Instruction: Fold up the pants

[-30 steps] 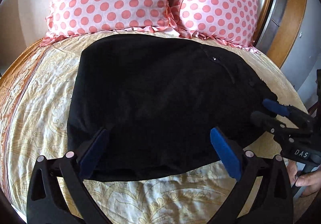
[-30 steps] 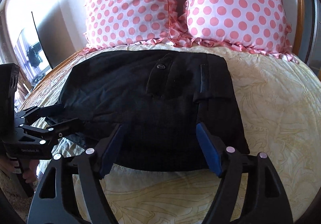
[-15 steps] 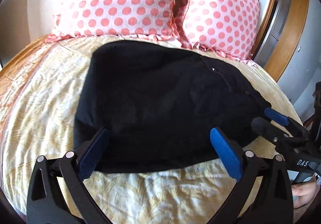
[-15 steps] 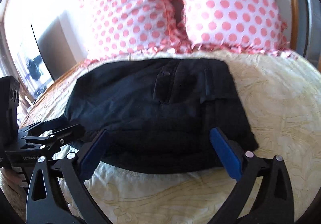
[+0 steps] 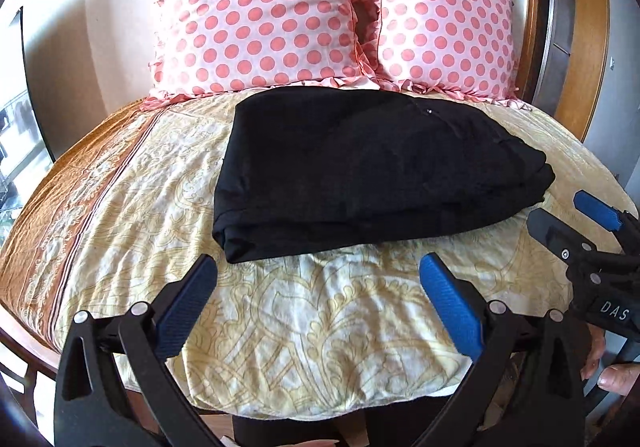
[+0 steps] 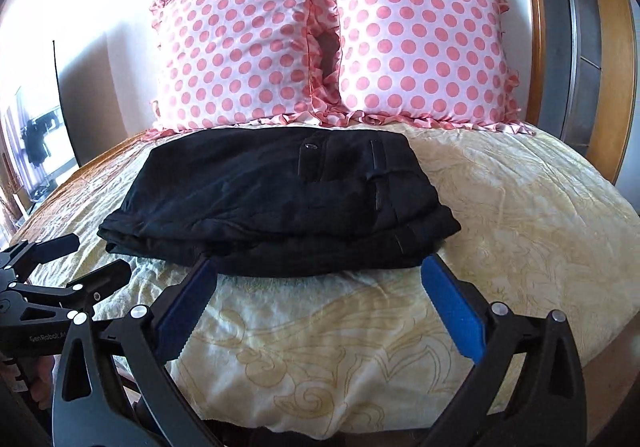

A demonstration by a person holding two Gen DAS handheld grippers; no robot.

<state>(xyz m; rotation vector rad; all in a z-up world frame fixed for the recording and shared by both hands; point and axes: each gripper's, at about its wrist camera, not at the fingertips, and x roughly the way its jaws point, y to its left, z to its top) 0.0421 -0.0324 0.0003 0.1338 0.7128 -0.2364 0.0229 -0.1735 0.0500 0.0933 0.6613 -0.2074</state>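
Black pants (image 5: 360, 171) lie on the bed as a compact stacked rectangle, several layers visible along the near edge, a button and belt loop showing on top in the right wrist view (image 6: 276, 199). The bundle sits at about 12 o'clock from both cameras, its far edge just short of the two pink polka-dot pillows (image 5: 320, 15) propped against the wall. Under it, the cream patterned bedspread (image 5: 320, 327), with a brown striped border off at 9 o'clock in the left view.

Left gripper (image 5: 320, 287): jaws spread wide, nothing between them, tips just short of the near edge of the bundle, not touching cloth. Right gripper (image 6: 316, 287): also wide apart and empty; its left fingertip looks about level with the near hem, can't tell if it touches. In the left view the right gripper shows at 3 o'clock beside the bundle's right corner, off the cloth; the left gripper shows at 8 o'clock in the right view.

Judgement: folding looks done or on its last step, both tools clear of the fabric. Layers look slightly uneven at the near right corner, so the next move, if any, calls for a light tidy of that edge, or simply pulling both tools away without snagging the stack
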